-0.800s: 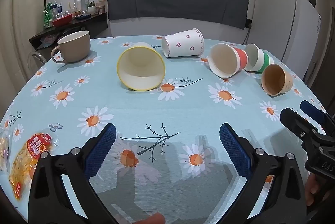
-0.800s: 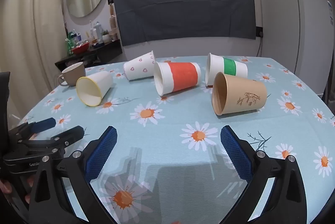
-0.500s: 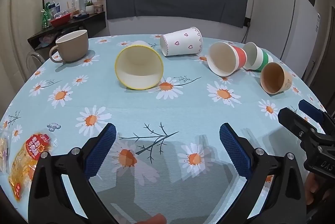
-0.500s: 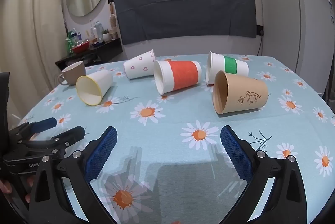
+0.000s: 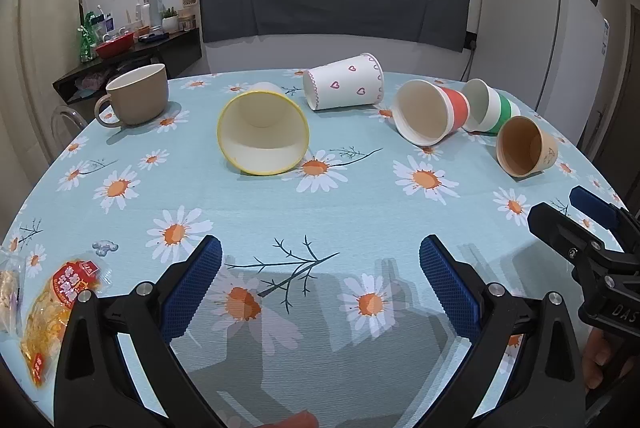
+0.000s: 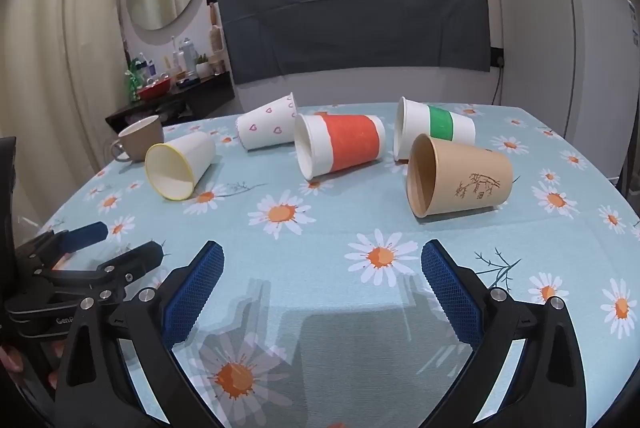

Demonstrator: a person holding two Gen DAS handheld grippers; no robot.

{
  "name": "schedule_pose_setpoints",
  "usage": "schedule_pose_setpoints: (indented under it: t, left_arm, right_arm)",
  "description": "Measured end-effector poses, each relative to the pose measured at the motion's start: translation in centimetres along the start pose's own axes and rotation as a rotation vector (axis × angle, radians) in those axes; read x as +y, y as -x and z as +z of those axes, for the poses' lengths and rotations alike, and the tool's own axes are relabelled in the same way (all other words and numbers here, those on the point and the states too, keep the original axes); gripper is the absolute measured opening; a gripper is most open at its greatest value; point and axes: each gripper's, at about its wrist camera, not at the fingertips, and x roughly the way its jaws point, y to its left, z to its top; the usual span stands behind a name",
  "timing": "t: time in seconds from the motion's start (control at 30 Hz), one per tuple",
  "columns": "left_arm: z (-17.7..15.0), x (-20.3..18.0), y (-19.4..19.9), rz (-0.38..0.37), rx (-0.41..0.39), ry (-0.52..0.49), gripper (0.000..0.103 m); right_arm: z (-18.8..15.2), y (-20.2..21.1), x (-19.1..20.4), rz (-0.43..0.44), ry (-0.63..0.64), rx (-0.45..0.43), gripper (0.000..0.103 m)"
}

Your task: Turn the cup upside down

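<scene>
We hold both sets of fingers spread wide and empty, low over the worktop (image 5: 248, 203), since every paper cup lies on its side well ahead: yellow-rimmed cup (image 5: 263, 131) before our left gripper (image 5: 320, 284), brown cup (image 6: 458, 175) before our right gripper (image 6: 322, 286).

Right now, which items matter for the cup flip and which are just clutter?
Job items, all lying on their sides:
yellow-rimmed cup
heart cup
red-band cup
green-band cup
brown cup
left gripper, right gripper, both open, empty

Clutter:
beige mug, upright
snack packet
</scene>
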Motion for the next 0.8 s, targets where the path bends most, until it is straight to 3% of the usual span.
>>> schedule_pose_setpoints:
  t: [0.8]
  left_arm:
    - [0.10,0.14,-0.12,0.010,0.005,0.002,0.097]
  right_arm:
    - [-0.18,0.05,0.07,0.007,0.002,0.008,0.095]
